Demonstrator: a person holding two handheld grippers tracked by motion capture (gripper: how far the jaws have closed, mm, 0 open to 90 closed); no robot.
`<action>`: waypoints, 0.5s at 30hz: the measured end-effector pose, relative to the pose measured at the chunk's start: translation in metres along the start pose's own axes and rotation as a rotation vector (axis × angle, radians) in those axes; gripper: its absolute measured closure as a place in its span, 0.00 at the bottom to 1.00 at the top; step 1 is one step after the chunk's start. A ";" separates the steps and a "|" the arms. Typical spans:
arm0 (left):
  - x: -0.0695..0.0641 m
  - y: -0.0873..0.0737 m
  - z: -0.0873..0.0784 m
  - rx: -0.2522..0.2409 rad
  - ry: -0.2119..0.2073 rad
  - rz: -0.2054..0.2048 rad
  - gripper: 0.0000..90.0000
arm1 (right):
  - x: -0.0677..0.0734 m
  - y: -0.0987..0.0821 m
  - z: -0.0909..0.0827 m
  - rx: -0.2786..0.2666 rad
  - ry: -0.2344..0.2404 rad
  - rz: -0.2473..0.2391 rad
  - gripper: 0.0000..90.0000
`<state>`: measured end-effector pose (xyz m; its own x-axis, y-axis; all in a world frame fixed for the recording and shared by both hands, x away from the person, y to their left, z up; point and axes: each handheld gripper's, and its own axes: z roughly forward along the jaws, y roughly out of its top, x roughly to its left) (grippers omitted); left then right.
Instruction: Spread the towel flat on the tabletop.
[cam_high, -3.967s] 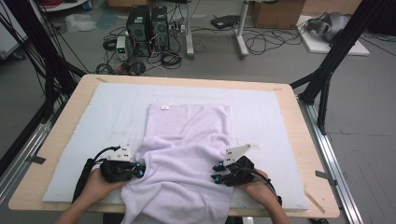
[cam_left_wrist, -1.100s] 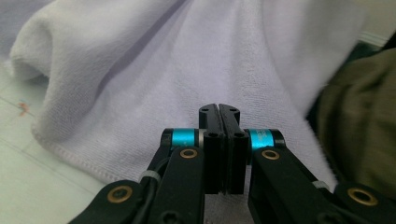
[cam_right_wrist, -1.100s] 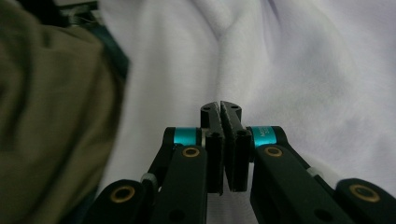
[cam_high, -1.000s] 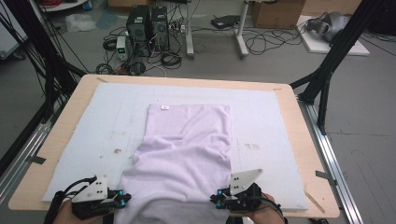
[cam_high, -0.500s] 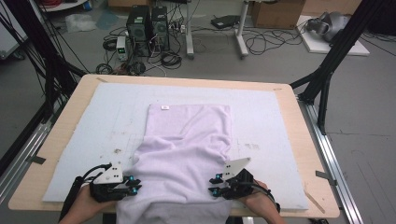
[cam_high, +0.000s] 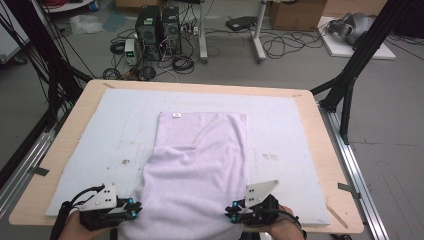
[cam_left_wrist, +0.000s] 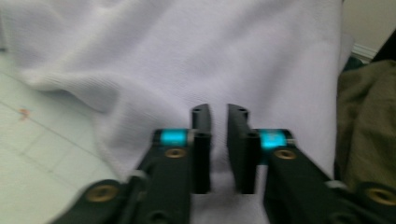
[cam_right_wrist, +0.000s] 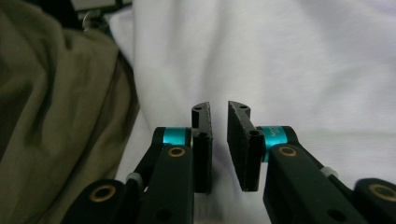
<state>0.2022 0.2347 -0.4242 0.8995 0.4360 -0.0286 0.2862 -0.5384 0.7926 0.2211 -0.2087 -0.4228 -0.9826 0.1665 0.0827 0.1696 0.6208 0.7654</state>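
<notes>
The high view showed the whole layout: one pale lilac towel lay lengthwise on a light blue mat covering a wooden table, its far end flat and bearing one small white label, its near end rumpled and hanging over the table's near edge. The left gripper stood at the towel's near left edge and the right gripper at its near right edge, one in each hand, each topped by a grey three-cornered plate.

The left gripper view added what the high view could not resolve: the left gripper had its jaws a narrow gap apart, having just been opening, with towel cloth behind and beneath them but none clamped between the pads; the mat showed at one side. The right gripper view showed the right gripper with a similar narrow gap, nothing pinched in it, and the towel spread beyond. Both gripper views also caught olive-coloured fabric beside the towel, unseen from above.

Beyond the table, the floor held two dark computer towers, loose cables and black frame struts. Nothing lay on the towel.
</notes>
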 end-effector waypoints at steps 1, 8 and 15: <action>0.004 0.002 0.001 -0.004 0.008 -0.003 0.77 | -0.006 0.001 -0.001 0.008 -0.029 0.005 0.79; 0.026 0.006 0.032 0.078 0.029 -0.023 0.73 | -0.044 -0.001 0.016 0.075 -0.082 0.046 0.72; 0.021 0.002 0.028 0.074 0.032 -0.017 0.97 | -0.047 -0.004 0.016 0.093 -0.068 0.036 0.97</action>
<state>0.2309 0.2220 -0.4401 0.8836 0.4677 -0.0210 0.3259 -0.5823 0.7448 0.2682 -0.2071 -0.4404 -0.9688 0.2397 0.0632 0.2143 0.6815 0.6997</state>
